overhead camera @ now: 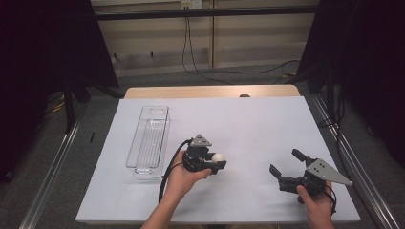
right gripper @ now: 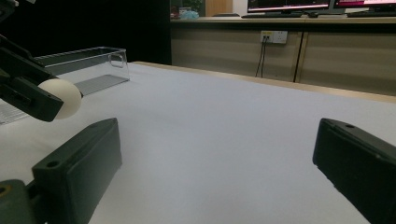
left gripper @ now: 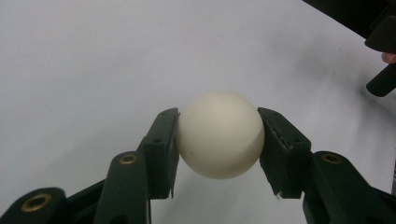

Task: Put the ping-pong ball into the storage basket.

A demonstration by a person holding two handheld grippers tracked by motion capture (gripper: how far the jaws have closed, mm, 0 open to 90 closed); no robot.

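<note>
The left hand-held gripper (overhead camera: 216,162) has its jaws clamped on both sides of a white ball (overhead camera: 218,157) near the middle of the table (overhead camera: 267,124), so the pickup looks done. What seems left is carrying it to the clear bin (overhead camera: 149,140) at about nine o'clock. The right hand-held gripper (overhead camera: 285,163) rests at four o'clock, jaws wide and empty, pointing left.

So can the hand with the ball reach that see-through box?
Probably yes. The left gripper, shut on the white ball, sits just right of the clear box, with bare white table between them.
</note>
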